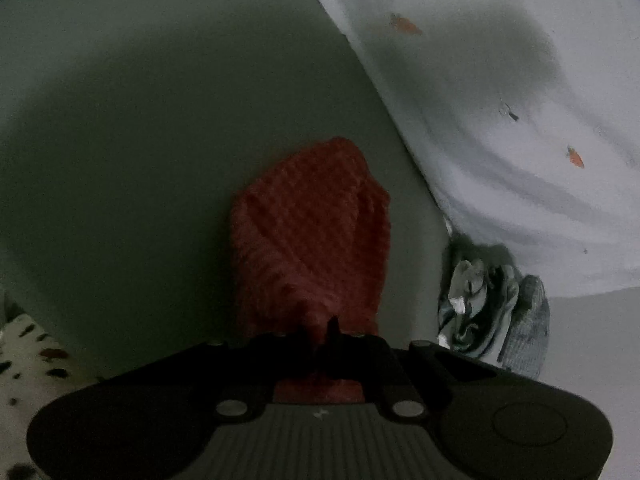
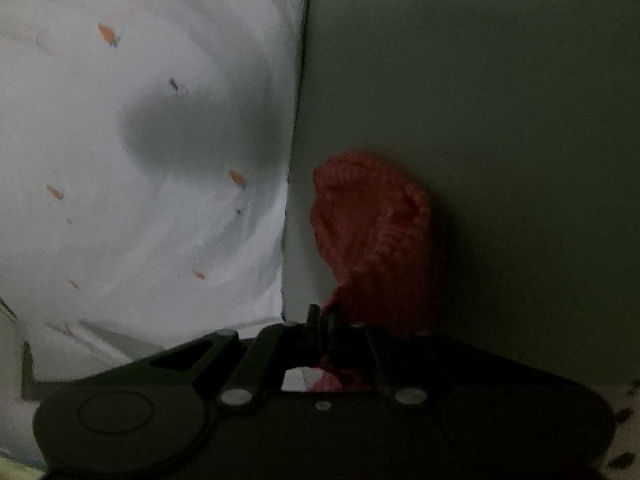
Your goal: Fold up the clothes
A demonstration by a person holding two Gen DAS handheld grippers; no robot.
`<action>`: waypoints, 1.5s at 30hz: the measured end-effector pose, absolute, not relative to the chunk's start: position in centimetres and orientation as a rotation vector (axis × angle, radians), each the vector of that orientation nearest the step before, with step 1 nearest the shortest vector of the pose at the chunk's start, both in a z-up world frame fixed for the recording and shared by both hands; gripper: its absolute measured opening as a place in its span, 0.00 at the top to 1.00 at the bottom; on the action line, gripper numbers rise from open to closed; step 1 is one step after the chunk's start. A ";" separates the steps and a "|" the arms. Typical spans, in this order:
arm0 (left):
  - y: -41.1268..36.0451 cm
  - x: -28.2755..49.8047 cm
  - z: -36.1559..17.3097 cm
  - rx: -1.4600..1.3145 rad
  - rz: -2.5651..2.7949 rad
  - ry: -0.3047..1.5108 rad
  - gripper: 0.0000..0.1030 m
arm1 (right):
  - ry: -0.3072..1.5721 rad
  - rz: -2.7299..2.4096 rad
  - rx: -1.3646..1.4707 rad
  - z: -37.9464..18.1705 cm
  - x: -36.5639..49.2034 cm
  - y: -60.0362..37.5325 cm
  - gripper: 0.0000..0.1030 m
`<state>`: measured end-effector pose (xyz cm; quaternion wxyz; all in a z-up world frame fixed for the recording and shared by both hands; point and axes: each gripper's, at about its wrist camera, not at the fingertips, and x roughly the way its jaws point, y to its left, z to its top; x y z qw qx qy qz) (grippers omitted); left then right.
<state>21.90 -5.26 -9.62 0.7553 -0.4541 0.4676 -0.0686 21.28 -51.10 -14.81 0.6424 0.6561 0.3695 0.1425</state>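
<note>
A red knitted garment (image 1: 308,232) hangs from my left gripper (image 1: 320,330), whose jaws are shut on its edge. In the right wrist view the same red garment (image 2: 372,232) hangs from my right gripper (image 2: 323,316), also shut on it. The cloth droops in a bunched fold in front of a dull green surface (image 1: 140,140), which also shows in the right wrist view (image 2: 500,120). Both views are dim.
A white sheet with small carrot prints (image 1: 520,100) lies beside the green surface, also in the right wrist view (image 2: 120,160). A crumpled grey and white pile of clothes (image 1: 488,312) lies near the sheet's edge. A spotted white fabric (image 1: 24,360) is at the lower left.
</note>
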 end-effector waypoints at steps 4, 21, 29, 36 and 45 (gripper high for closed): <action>-5.0 23.5 -8.8 -1.009 -0.168 0.983 0.94 | 0.819 0.324 1.523 -15.1 22.2 -51.0 0.97; -5.2 32.5 -11.3 -0.975 -0.137 1.043 0.93 | 0.848 0.254 1.598 -16.8 30.4 -50.8 0.97; -5.3 38.2 -13.3 -0.978 -0.119 1.089 0.92 | 0.914 0.170 1.605 -18.7 36.2 -50.7 0.96; -5.7 42.5 -15.9 -0.987 -0.093 1.140 0.92 | 0.988 0.098 1.565 -20.4 40.8 -50.8 0.96; -4.4 45.0 -16.9 -1.004 -0.021 1.158 0.80 | 1.013 0.101 1.486 -20.6 44.3 -50.4 0.85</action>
